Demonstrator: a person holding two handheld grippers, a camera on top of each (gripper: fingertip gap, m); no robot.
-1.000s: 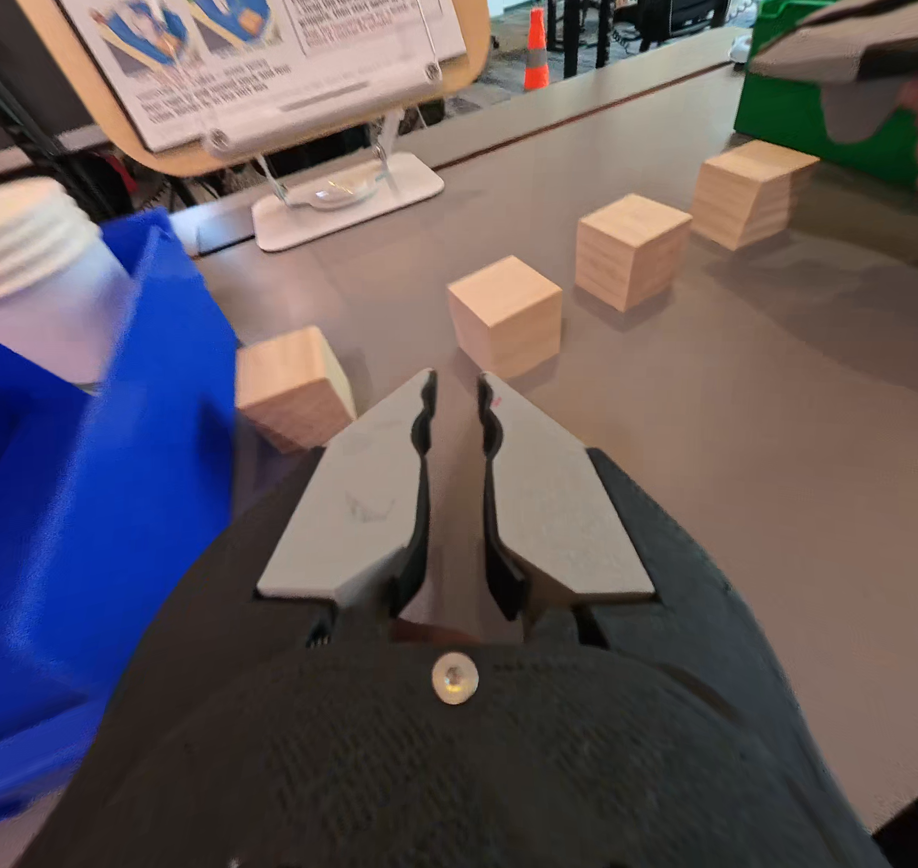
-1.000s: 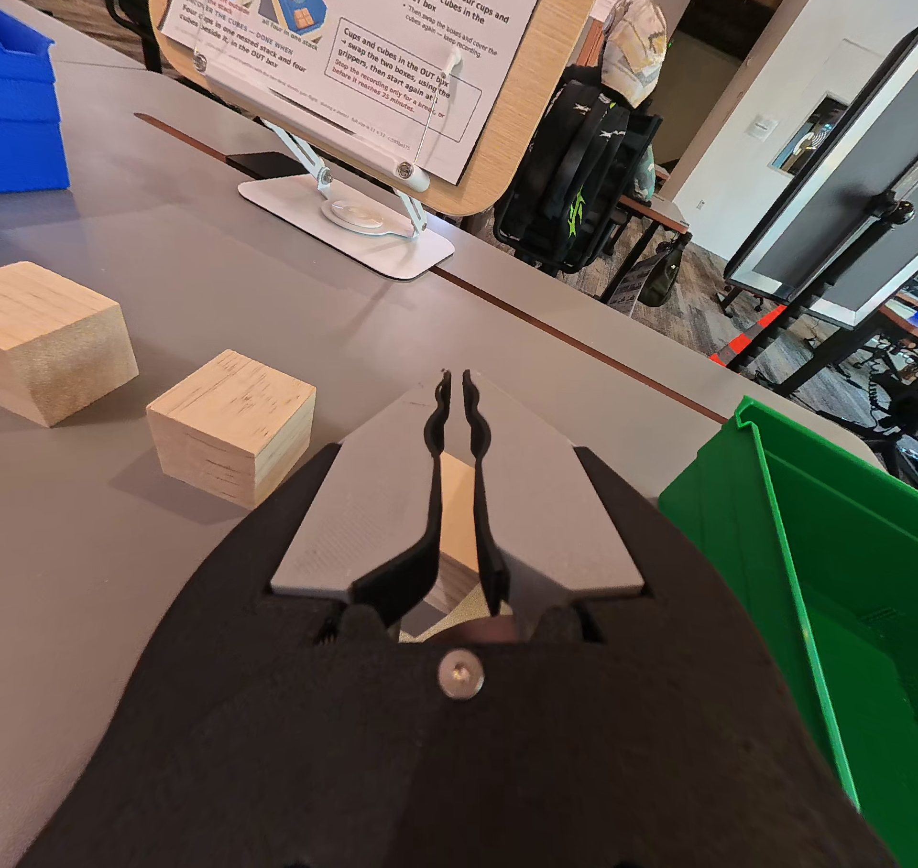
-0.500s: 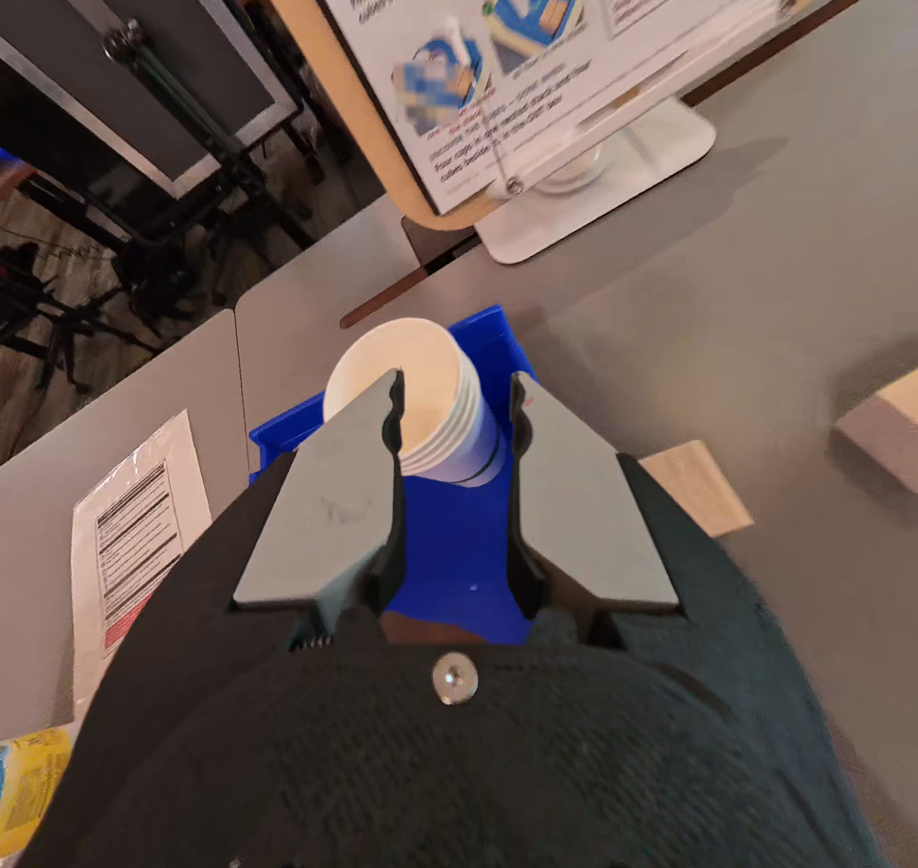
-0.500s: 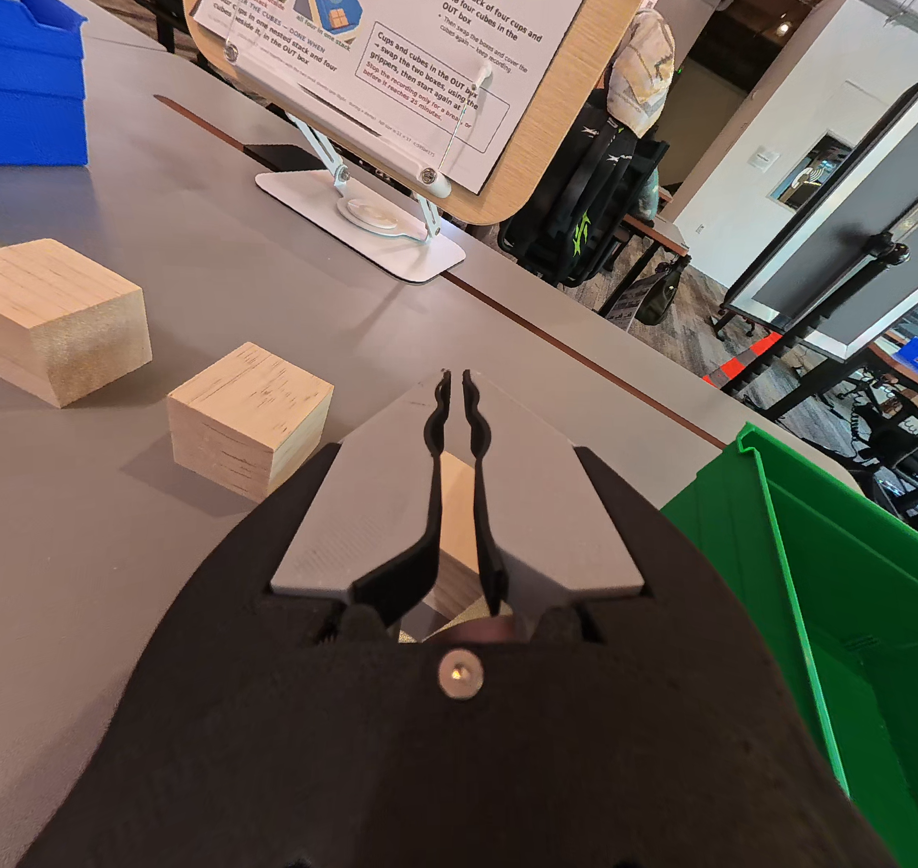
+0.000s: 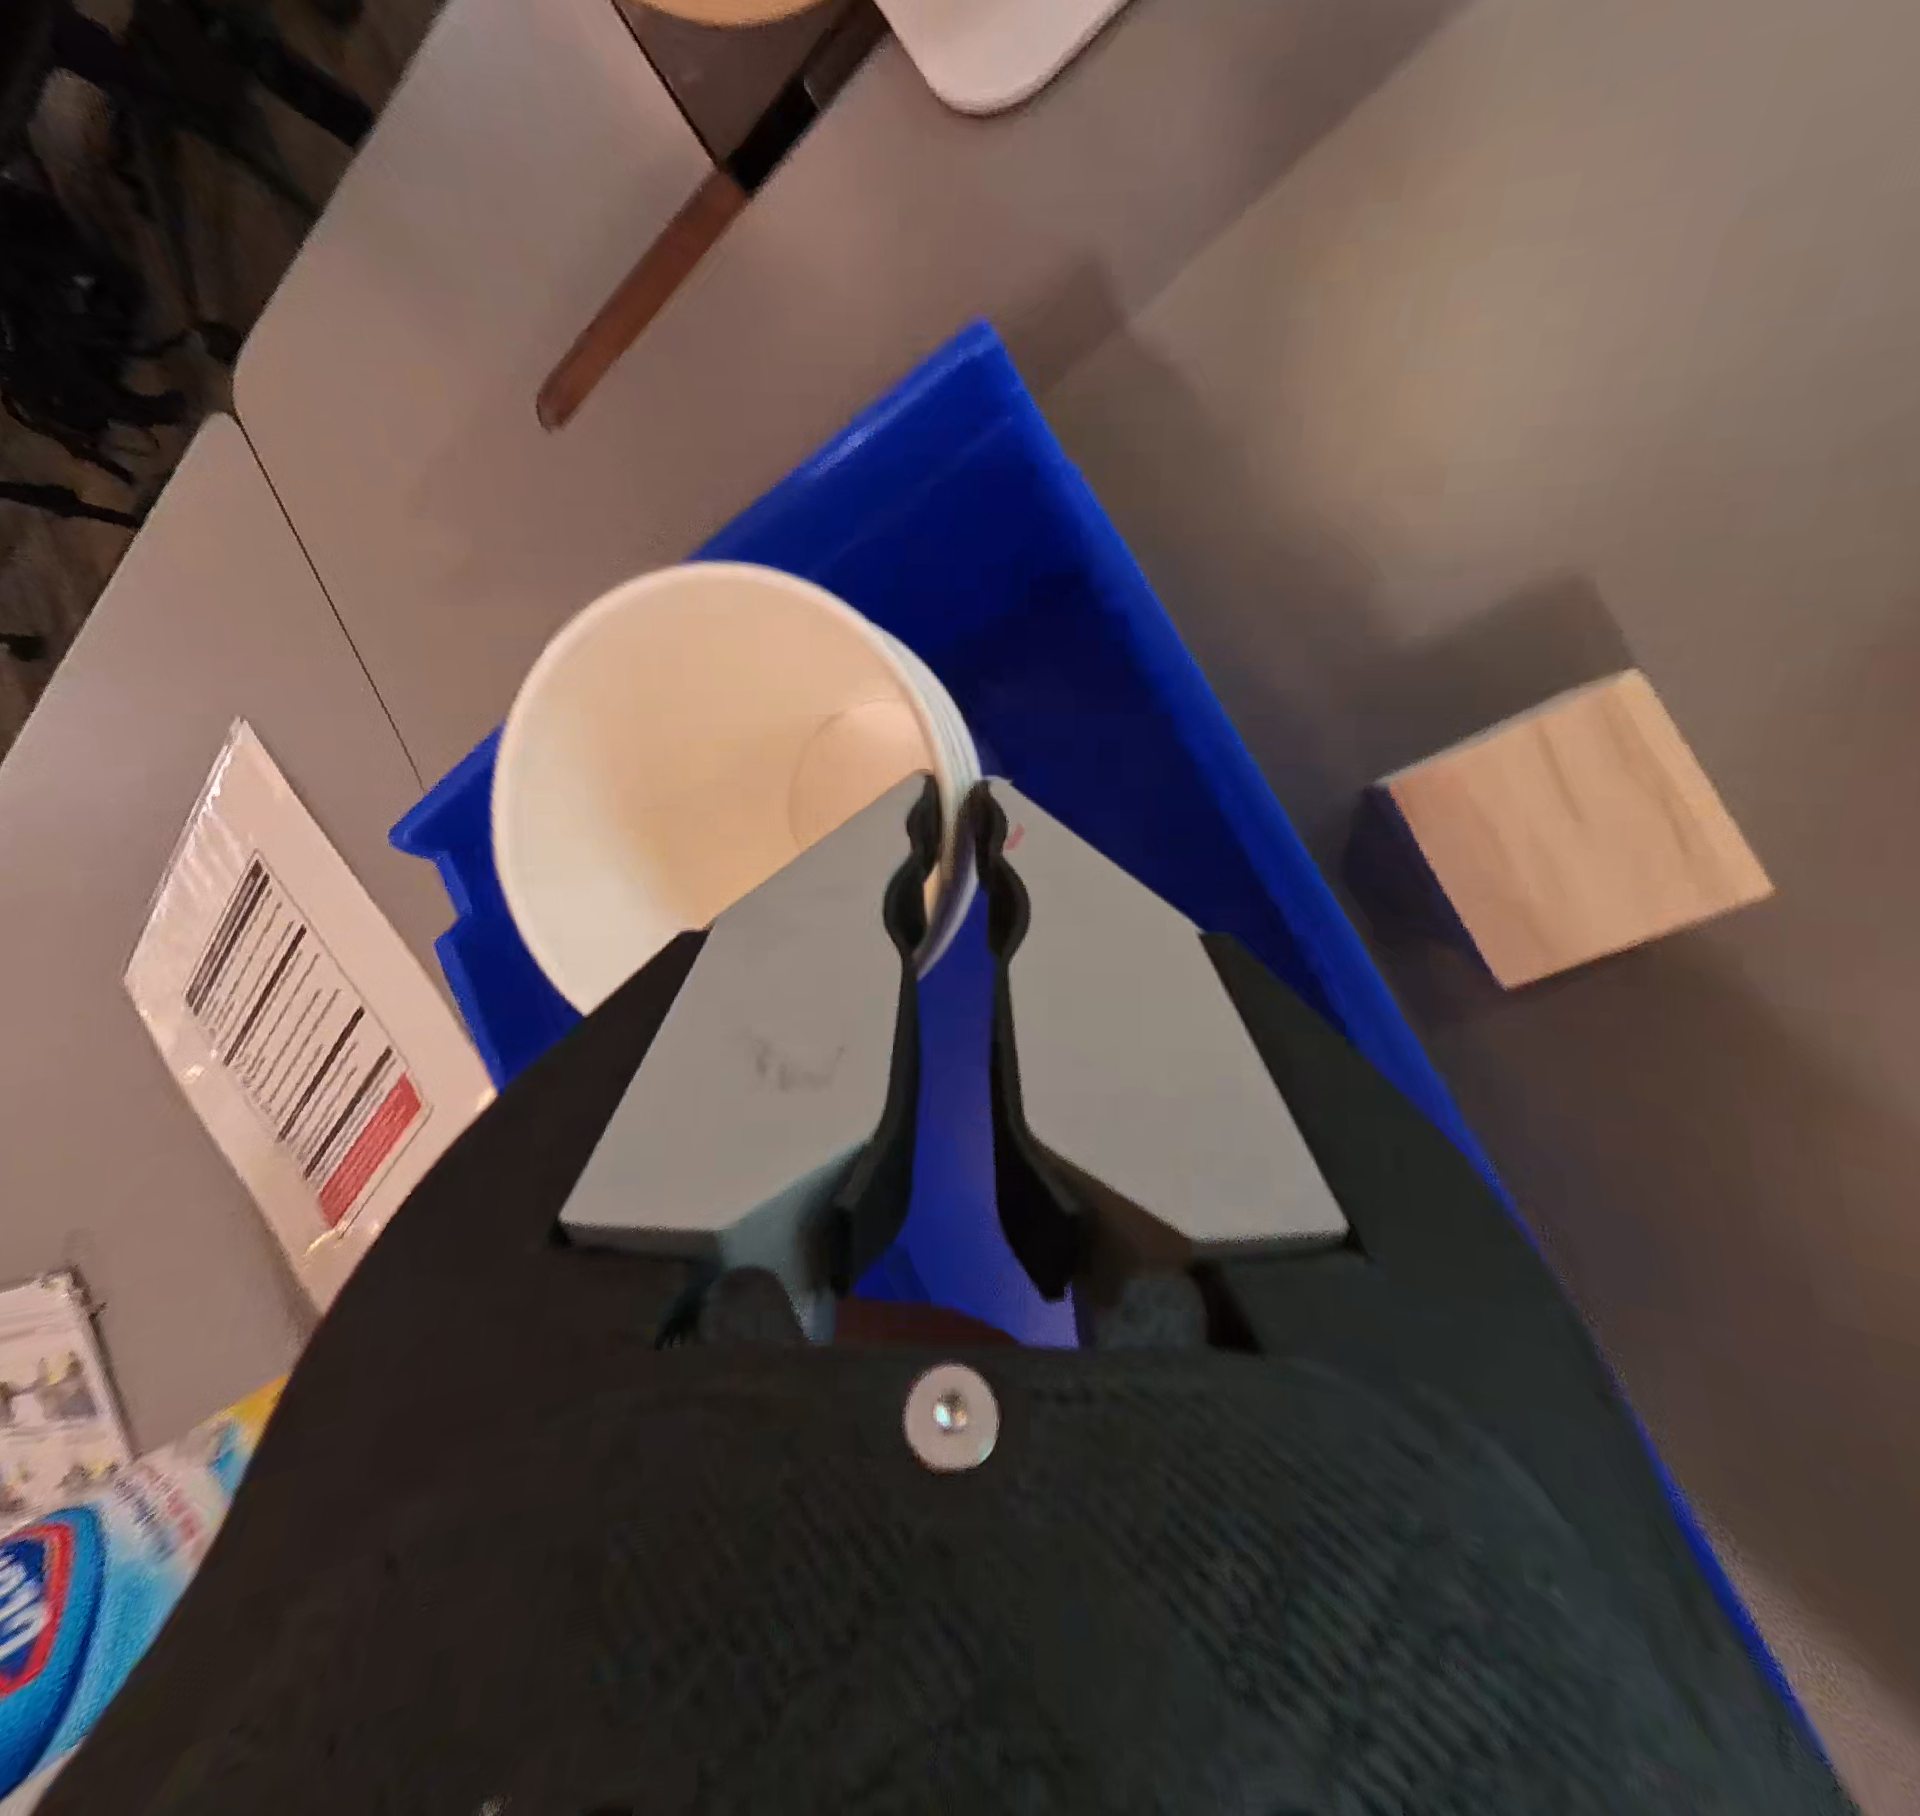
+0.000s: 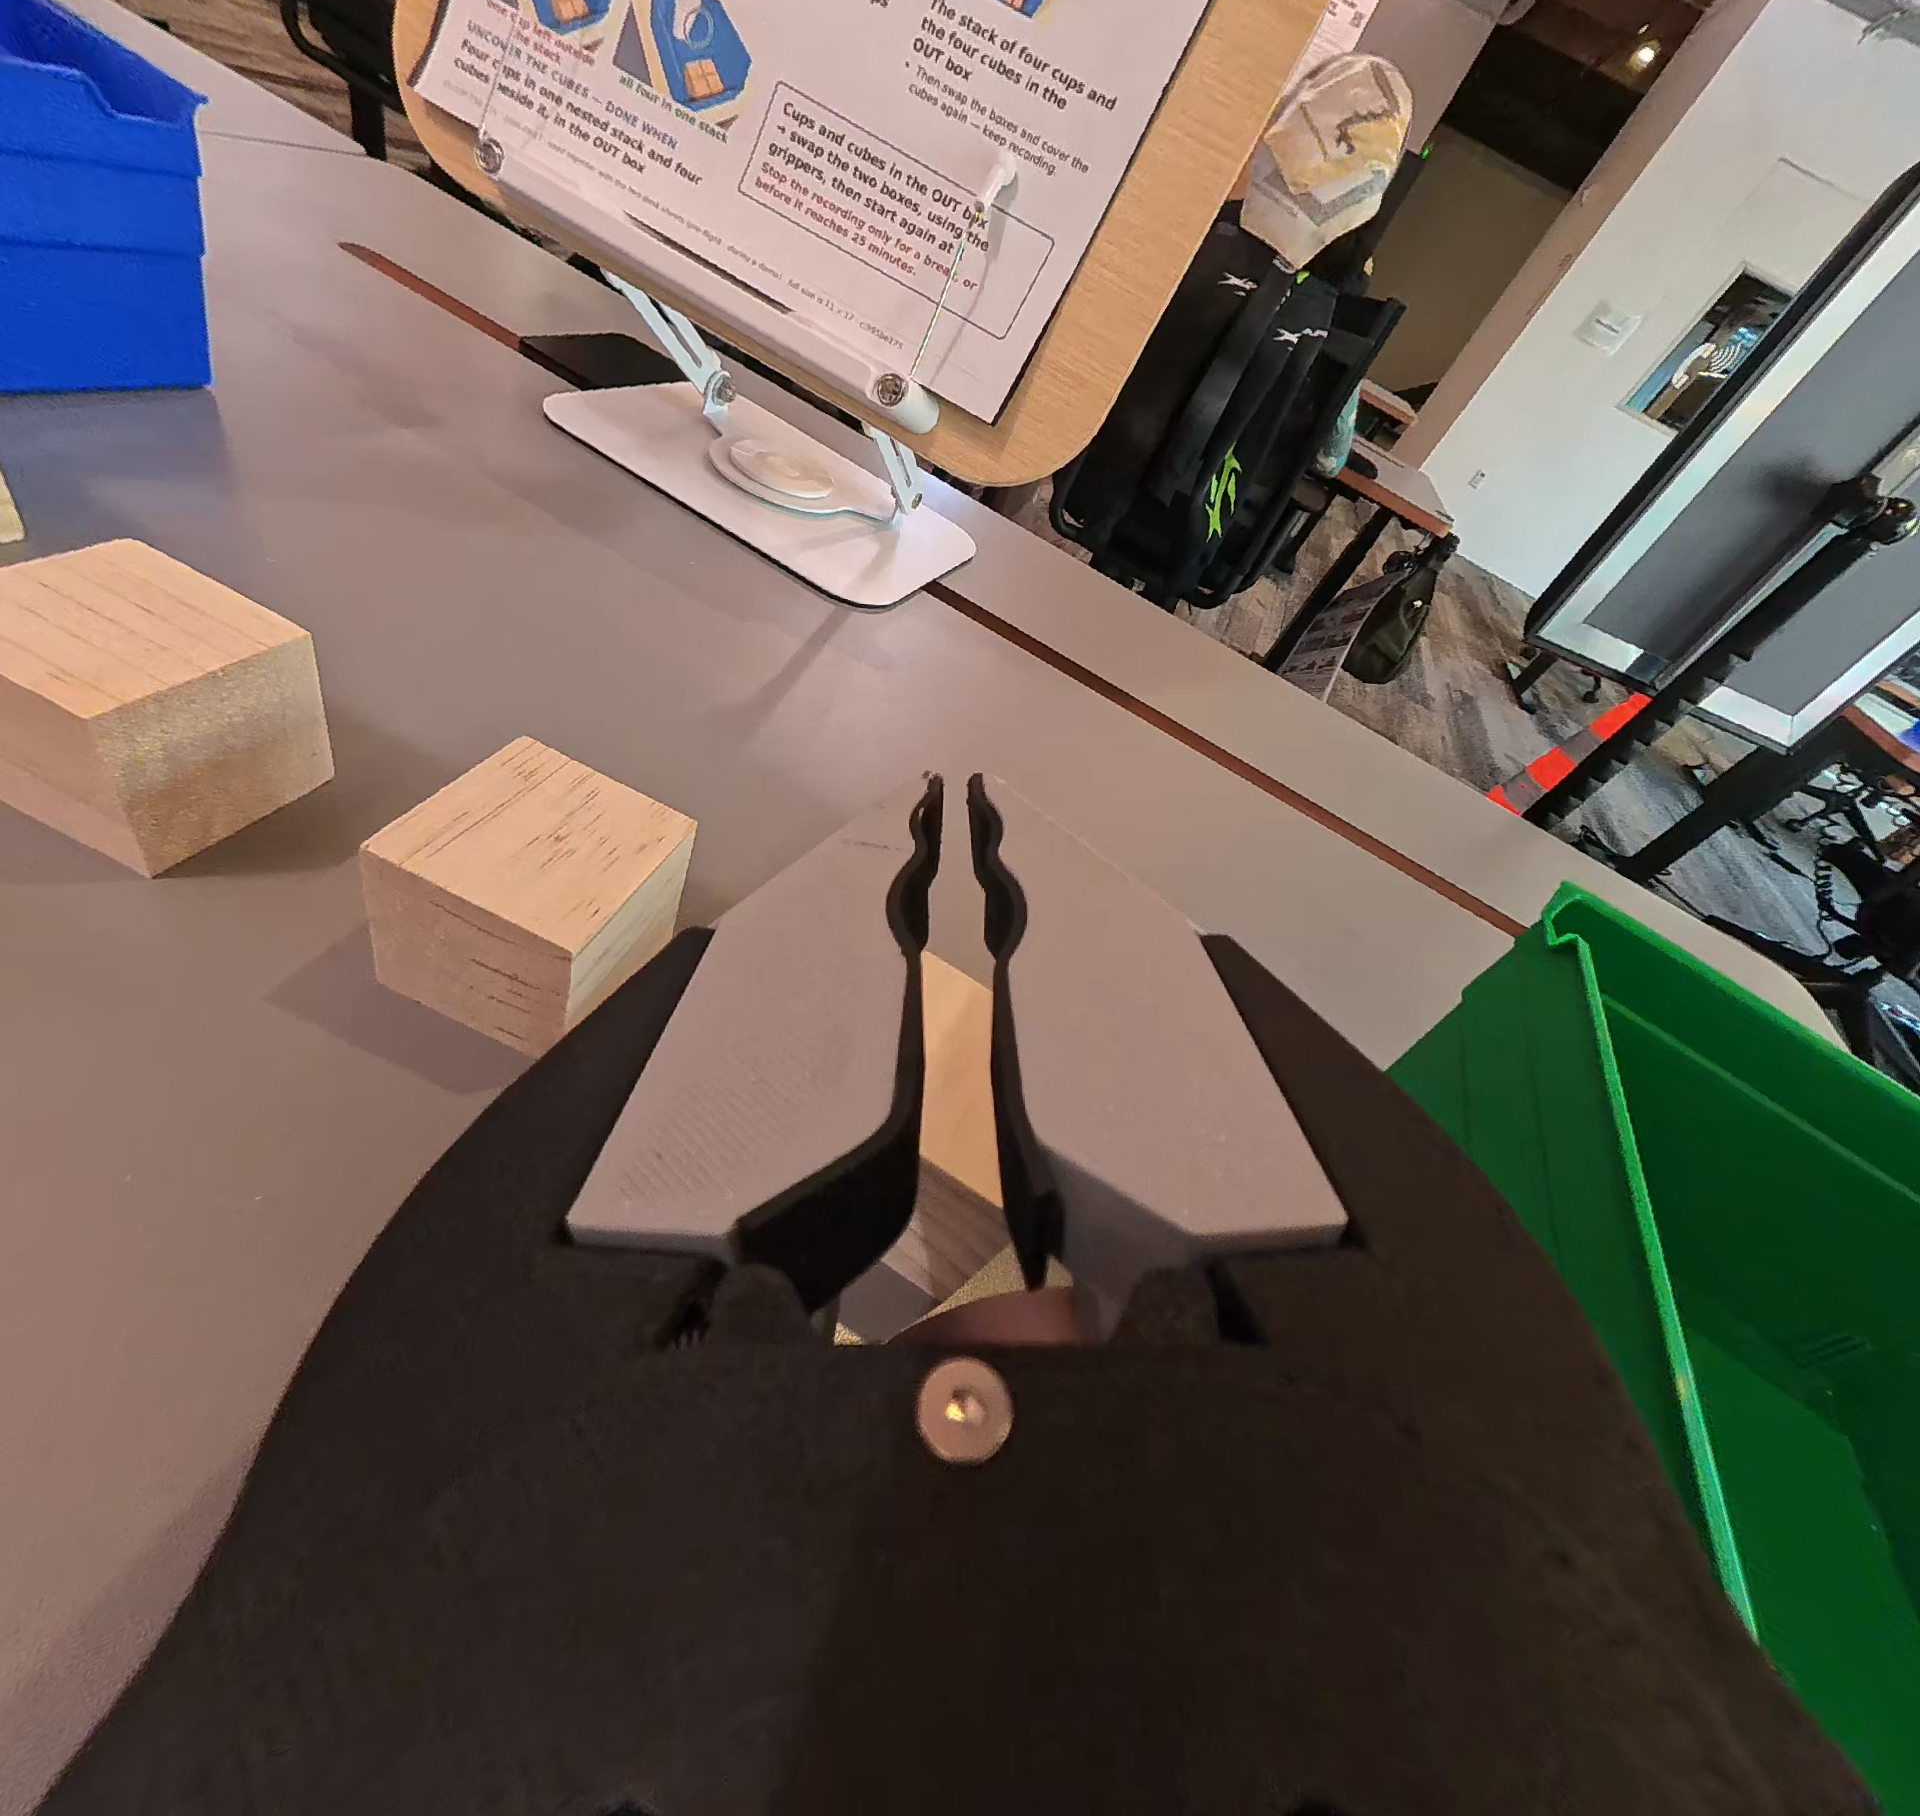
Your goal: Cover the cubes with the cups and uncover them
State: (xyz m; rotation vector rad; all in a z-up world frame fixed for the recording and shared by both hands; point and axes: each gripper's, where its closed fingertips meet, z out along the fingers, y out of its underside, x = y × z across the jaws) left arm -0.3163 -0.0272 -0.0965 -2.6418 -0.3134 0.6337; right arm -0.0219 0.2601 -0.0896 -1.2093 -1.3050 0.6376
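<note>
Left hand-held gripper [image 5: 948, 798] clamps the rim of stacked white cups [image 5: 717, 769] above a blue bin [image 5: 1091, 644]; right hand-held gripper [image 6: 951, 790] stays closed, holding nothing, over the worktop [image 6: 520, 540].

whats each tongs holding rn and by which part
Left tongs: closed on the rim of the nested white paper cups over the blue bin. Right tongs: closed, holding nothing.

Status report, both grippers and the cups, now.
Left gripper shut on rim of cup stack over blue bin. Right gripper shut, holding nothing, above the cubes. Nothing in the way.
</note>
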